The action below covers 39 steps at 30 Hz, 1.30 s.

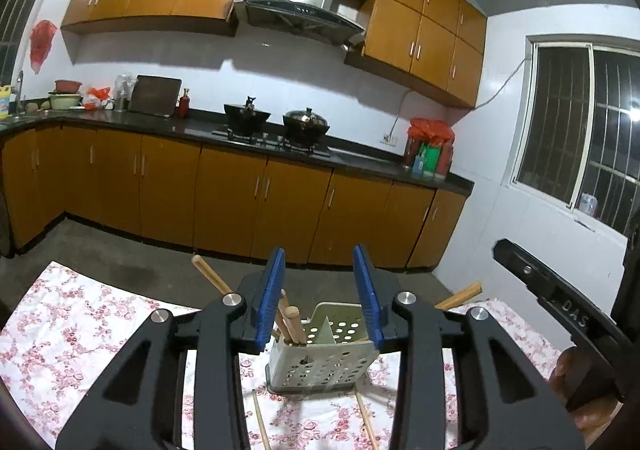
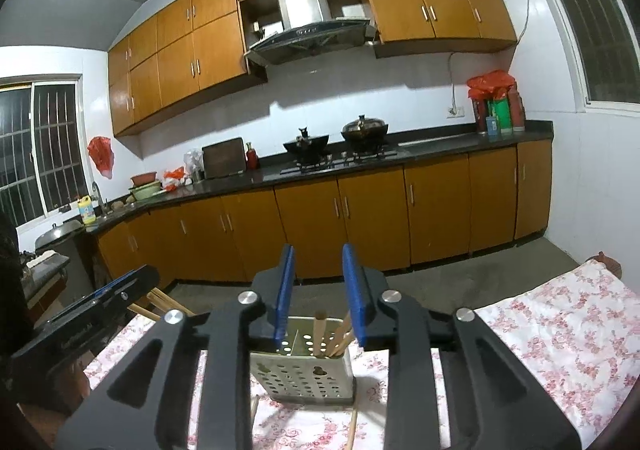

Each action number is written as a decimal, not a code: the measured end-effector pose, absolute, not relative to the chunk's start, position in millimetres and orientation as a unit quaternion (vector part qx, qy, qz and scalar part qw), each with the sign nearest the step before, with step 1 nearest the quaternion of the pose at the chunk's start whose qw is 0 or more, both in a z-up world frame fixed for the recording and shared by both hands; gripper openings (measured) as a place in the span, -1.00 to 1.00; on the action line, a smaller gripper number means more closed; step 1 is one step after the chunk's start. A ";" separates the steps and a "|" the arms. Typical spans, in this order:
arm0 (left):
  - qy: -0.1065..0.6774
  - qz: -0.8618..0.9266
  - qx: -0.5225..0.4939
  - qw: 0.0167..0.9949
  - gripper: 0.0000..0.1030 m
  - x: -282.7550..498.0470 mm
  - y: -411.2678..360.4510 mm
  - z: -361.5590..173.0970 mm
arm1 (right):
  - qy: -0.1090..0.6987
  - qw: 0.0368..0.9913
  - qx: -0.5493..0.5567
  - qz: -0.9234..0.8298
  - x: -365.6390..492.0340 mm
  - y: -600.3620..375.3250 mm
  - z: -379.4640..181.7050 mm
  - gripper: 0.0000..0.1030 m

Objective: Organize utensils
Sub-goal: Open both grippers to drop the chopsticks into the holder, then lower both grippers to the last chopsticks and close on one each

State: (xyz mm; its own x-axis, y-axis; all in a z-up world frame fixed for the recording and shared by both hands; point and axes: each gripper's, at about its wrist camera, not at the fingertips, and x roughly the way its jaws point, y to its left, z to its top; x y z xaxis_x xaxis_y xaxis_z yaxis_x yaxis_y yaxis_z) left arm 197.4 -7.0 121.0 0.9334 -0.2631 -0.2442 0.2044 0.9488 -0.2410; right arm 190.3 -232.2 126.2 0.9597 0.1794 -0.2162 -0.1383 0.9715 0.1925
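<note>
A pale perforated utensil holder point(image 1: 320, 364) stands on a table with a floral cloth point(image 1: 80, 330). Several wooden chopsticks point(image 1: 292, 324) stand in its left compartment. Loose chopsticks point(image 1: 260, 422) lie on the cloth in front of it. My left gripper point(image 1: 320, 298) is open and empty, just above and in front of the holder. In the right wrist view the same holder point(image 2: 304, 374) holds chopsticks point(image 2: 320, 334). My right gripper point(image 2: 320, 294) is open and empty above it. The left gripper's body point(image 2: 92, 318) shows at the left there.
More wooden sticks point(image 1: 210, 274) poke out behind the left fingers, and another point(image 1: 460, 296) at the right. Beyond the table are a grey floor, orange cabinets point(image 1: 240, 190), a dark counter with a stove and two pots point(image 1: 276, 122), and a barred window point(image 1: 580, 138).
</note>
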 end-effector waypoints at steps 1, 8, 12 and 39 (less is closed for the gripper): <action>0.133 -0.119 -0.109 0.978 -0.27 192.0 -4.2 122.4 | 0.115 0.987 0.088 0.075 183.9 -237.0 126.2 -0.37; 0.125 -0.081 -0.107 0.983 -0.13 158.0 11.8 111.9 | 0.176 0.979 0.105 0.014 165.5 -279.9 88.7 -0.26; 0.188 -0.051 -0.090 0.977 -0.12 152.3 19.1 69.0 | 0.286 0.952 0.108 -0.004 177.6 -289.1 27.0 -0.26; 0.397 -0.071 -0.043 0.914 -0.15 148.5 -28.1 -71.1 | 0.436 0.898 0.047 0.038 169.8 -233.7 -97.1 -0.84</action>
